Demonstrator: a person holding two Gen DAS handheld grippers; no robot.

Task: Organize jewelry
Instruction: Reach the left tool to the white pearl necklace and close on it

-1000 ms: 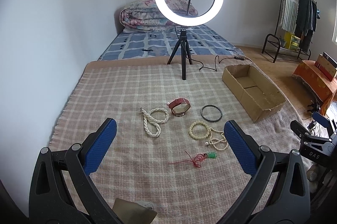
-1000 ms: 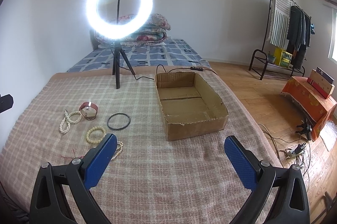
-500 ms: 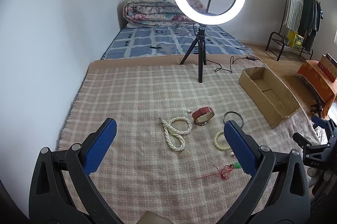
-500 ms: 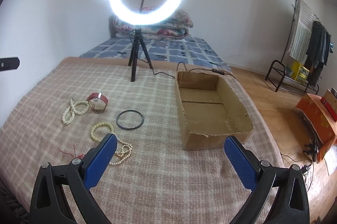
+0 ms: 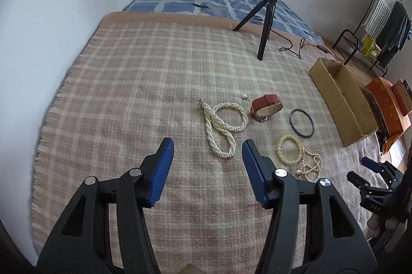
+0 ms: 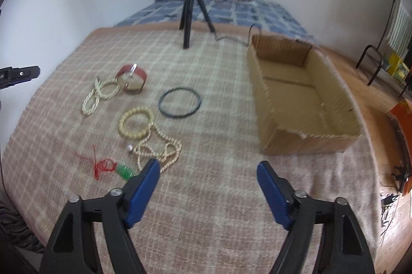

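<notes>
We hold the left gripper [image 5: 207, 145] over the plaid blanket [image 5: 128, 83] with its blue fingers [image 5: 162, 168] apart; its jaws have just been closing, and nothing sits between them. Just beyond its fingertips, slightly toward the right finger, lies the twisted pearl necklace [image 5: 222, 126]; past that lie the red leather band [image 5: 266, 106] and the black ring [image 5: 301, 123]. We hold the right gripper [image 6: 207, 167] likewise spread, its jaws having just been closing on nothing. Just beside its left fingertip lie the beaded strand [image 6: 159, 147] and green pendant on red cord [image 6: 123, 171], with the cream bead bracelet [image 6: 136, 122] farther on. The cardboard box [image 6: 270, 104] stands beyond its right finger.
</notes>
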